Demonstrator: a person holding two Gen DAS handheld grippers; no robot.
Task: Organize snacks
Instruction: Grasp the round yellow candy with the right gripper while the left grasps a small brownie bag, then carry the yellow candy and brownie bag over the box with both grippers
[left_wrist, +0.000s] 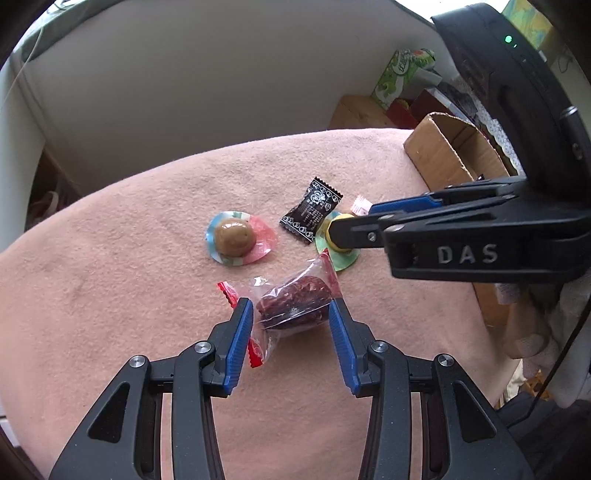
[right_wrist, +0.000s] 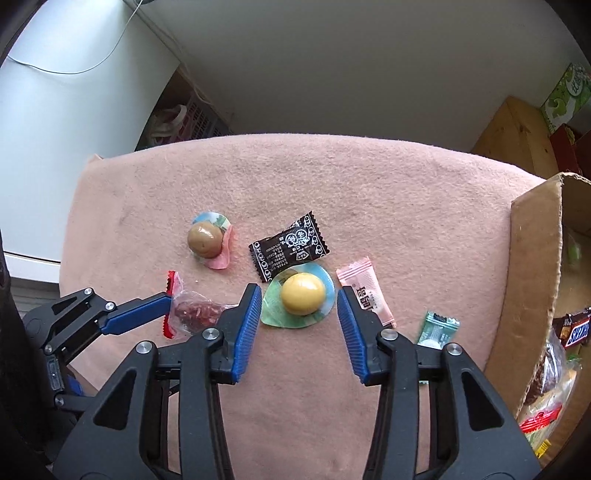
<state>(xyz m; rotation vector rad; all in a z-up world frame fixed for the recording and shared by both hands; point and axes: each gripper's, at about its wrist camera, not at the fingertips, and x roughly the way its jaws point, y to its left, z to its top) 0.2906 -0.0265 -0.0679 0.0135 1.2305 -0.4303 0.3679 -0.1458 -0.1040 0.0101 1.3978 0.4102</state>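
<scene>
Snacks lie on a pink cloth (left_wrist: 110, 258). My left gripper (left_wrist: 291, 310) is open around a clear-wrapped dark red snack (left_wrist: 295, 302), also seen in the right wrist view (right_wrist: 194, 314). My right gripper (right_wrist: 299, 299) is open around a yellow jelly cup (right_wrist: 303, 293) with a green rim; in the left wrist view its fingers (left_wrist: 354, 232) cover that cup (left_wrist: 341, 258). A brown jelly cup (left_wrist: 236, 238) (right_wrist: 207, 240) and a black sachet (left_wrist: 310, 210) (right_wrist: 288, 245) lie beyond. A pink sachet (right_wrist: 365, 291) and a green sachet (right_wrist: 437, 328) lie to the right.
An open cardboard box (right_wrist: 532, 280) stands at the cloth's right edge and holds several snacks, including a Snickers bar (right_wrist: 574, 330). It shows in the left wrist view too (left_wrist: 443, 151). A green carton (right_wrist: 565, 96) and wooden furniture (right_wrist: 517, 133) stand behind. A white wall is beyond the cloth.
</scene>
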